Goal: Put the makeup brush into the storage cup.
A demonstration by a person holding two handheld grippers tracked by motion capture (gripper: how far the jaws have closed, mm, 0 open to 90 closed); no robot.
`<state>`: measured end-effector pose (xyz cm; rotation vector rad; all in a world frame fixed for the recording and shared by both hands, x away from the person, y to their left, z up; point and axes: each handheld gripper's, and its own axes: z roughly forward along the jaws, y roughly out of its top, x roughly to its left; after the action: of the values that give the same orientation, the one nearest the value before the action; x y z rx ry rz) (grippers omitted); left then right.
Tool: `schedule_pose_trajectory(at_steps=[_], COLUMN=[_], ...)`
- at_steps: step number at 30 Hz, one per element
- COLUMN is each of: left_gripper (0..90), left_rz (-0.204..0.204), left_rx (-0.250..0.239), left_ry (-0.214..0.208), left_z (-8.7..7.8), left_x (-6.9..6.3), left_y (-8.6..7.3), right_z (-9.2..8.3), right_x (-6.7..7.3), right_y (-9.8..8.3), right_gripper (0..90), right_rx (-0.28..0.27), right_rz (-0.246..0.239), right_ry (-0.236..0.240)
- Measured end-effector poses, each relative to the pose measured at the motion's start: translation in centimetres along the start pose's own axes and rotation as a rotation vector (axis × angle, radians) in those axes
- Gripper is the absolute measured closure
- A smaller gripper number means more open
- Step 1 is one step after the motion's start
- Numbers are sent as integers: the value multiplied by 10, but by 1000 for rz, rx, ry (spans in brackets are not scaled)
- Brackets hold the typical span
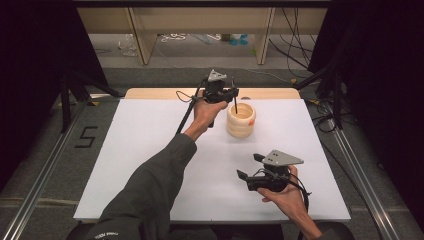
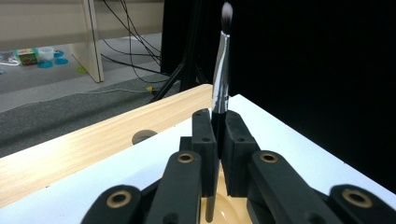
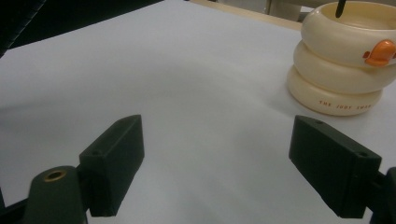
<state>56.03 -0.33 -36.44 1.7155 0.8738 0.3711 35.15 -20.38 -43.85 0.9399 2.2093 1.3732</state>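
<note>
1. Black jaws of the left gripper (image 2: 218, 135) are clamped tight on a makeup brush (image 2: 220, 70), held upright with its bristles up and its handle end hanging over the mouth of the cream ringed holder (image 1: 241, 120).
2. The brush looks about to go in: its lower tip (image 1: 235, 107) sits at the holder's opening, not yet released. Lowering and letting go remain.
3. The right gripper (image 1: 250, 166) rests near the table's front edge, jaws spread wide with nothing between them, well apart from the holder.
</note>
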Motion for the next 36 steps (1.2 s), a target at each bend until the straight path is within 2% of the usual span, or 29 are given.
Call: schedule_pose_trajectory(at_steps=[2,13,25,26,29,31,36], left_gripper=[848,847,840,829,749,662,473], left_rz=[6,-18,-33,-25,-35,-47,-46], left_rx=[7,16,58,74,73,69,55], left_ry=[2,4,-4,-1,-6,-5,3], left_z=[0,6,14,14,13,12,6], left_x=[0,3,2,3,6,7,10], left_y=[-1,-9,-20,-21,-23,-22,-20], right_z=[0,0,-1,-1,-1,-1,-1], right_x=[0,0,0,0,0,0,0], right_y=[0,0,1,1,1,1,1], right_gripper=[189,189,189,189,189,189,189], right_rx=[0,-2,5,3,2,2,-3], right_rz=[1,0,7,3,4,3,3], right_ry=[0,1,6,5,6,8,10])
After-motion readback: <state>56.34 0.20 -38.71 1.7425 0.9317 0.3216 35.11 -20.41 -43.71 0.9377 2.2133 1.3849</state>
